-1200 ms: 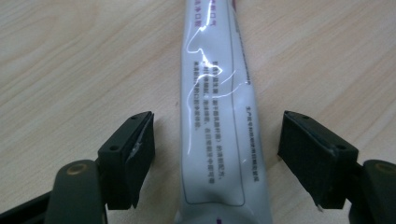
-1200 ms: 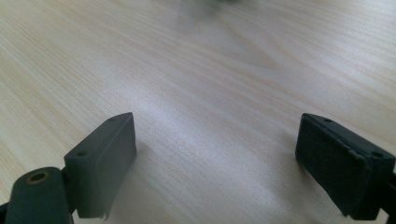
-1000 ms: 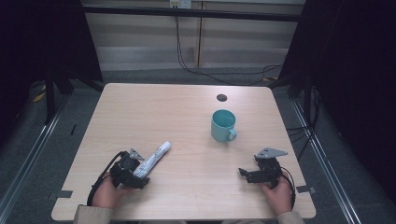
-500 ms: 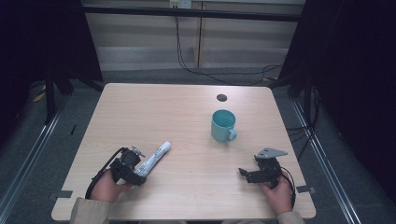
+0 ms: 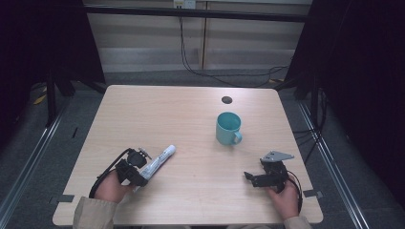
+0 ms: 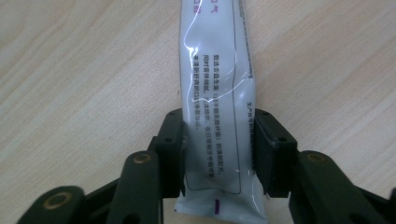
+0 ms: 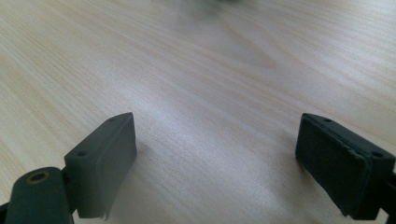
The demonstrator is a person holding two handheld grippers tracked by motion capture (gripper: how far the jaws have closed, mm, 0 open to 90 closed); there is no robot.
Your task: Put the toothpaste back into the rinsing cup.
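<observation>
At the table's (image 5: pixel 191 200) near edge, about seven o'clock, the left gripper (image 6: pixel 219 140) has just been closing and now clamps a white tube (image 6: pixel 217 93) by its crimped tail. Soft, light, probably slippery film: that flat end suits gripping. Right gripper (image 7: pixel 215 158) rests unclenched at five o'clock; farther, toward one o'clock, stands a teal mug (image 5: pixel 228 128).

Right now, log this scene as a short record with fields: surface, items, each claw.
surface: wooden table
items: white tube, teal mug
tube: lying flat, crimped end between the left claw's jaws
mug: upright, handle toward the person, apart from both claws
left claw: jaws have just been closing, pads now against the tube's sides
right claw: jaws wide open, nothing between them, low over bare table
</observation>
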